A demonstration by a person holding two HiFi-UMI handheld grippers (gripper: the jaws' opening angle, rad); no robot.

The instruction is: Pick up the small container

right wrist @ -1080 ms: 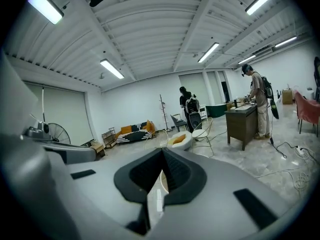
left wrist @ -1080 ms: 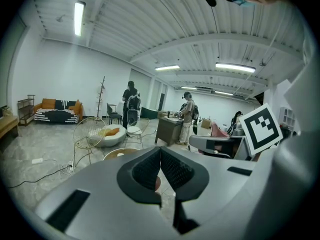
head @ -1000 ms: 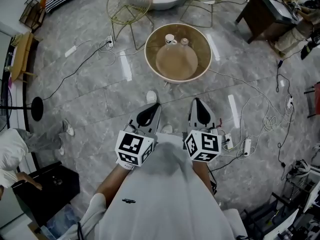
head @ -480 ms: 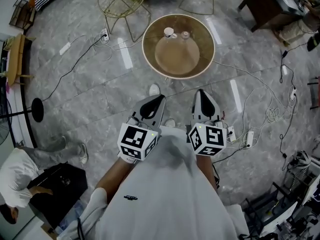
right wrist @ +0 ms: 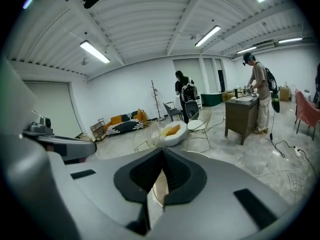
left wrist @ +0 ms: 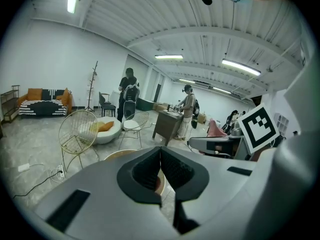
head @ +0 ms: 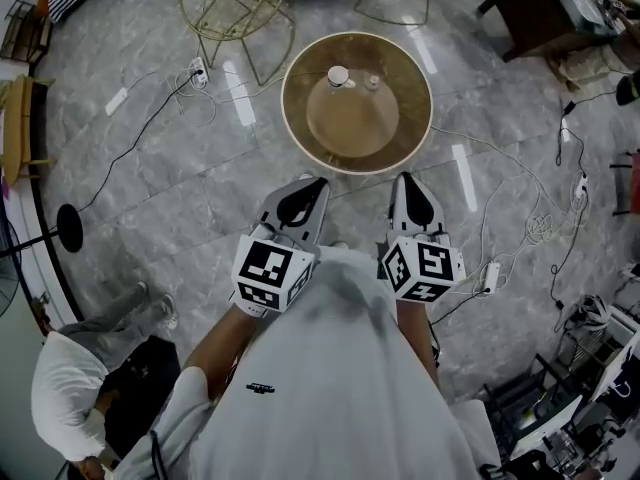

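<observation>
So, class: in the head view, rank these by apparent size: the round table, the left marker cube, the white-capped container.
1. round table
2. left marker cube, though nearness to the camera enlarges it
3. white-capped container

I saw a large open studio or lab hall, not a home. Cables (head: 520, 183) and a power strip (head: 490, 276) trailed across the grey stone floor (head: 180, 198), and strip lights (right wrist: 97, 51) hung from a ribbed industrial ceiling. A person (right wrist: 259, 91) stood at a work desk (right wrist: 240, 111) far right. A sofa (left wrist: 42, 104) and a wire chair (left wrist: 77, 134) stood far left.
</observation>
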